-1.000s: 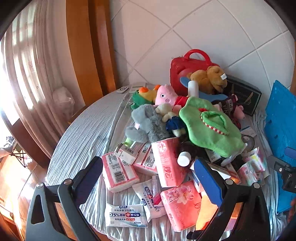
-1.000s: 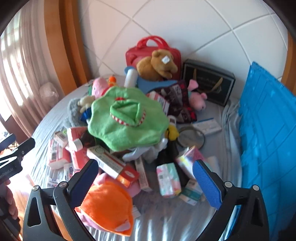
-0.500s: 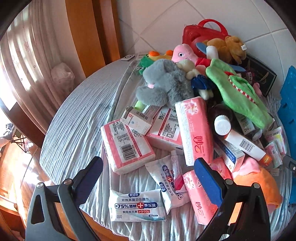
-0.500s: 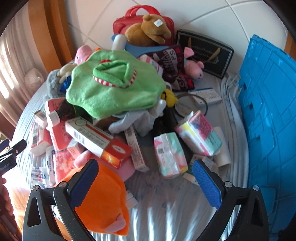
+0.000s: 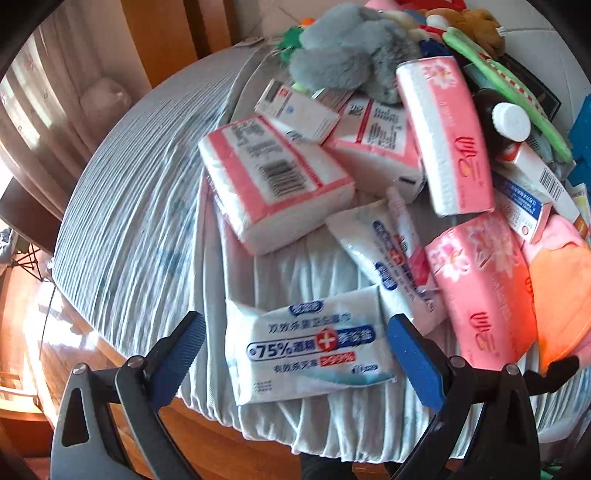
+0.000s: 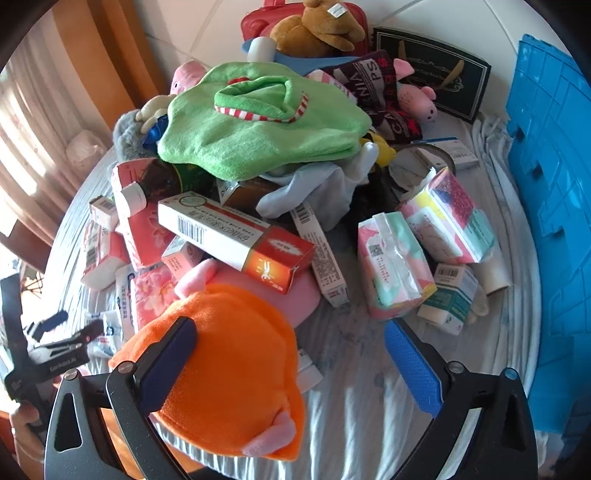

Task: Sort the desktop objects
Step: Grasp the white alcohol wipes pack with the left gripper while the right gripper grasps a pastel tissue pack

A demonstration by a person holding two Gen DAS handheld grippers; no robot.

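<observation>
A heap of objects covers a round table with a grey pleated cloth (image 5: 140,206). My left gripper (image 5: 295,354) is open, its blue pads either side of a white wet-wipes pack (image 5: 306,343) at the table's near edge. Pink tissue packs (image 5: 273,177) lie behind it. My right gripper (image 6: 290,362) is open above an orange plush toy (image 6: 229,376); its left finger overlaps the toy. A red-and-white box (image 6: 236,236), a green plush cloth (image 6: 258,122) and pastel tissue packs (image 6: 395,266) lie beyond. The left gripper (image 6: 48,350) appears at the right wrist view's left edge.
A blue plastic crate (image 6: 550,184) stands on the right. Against the tiled wall sit a brown teddy bear (image 6: 317,29), a red case (image 6: 258,22) and a black box (image 6: 436,70). A grey plush (image 5: 351,48) tops the left side. Wood floor (image 5: 33,332) lies below the table edge.
Both grippers have moved down and closer to the table. The wet-wipes pack now sits between the left fingers, and the orange plush has come under the right gripper.
</observation>
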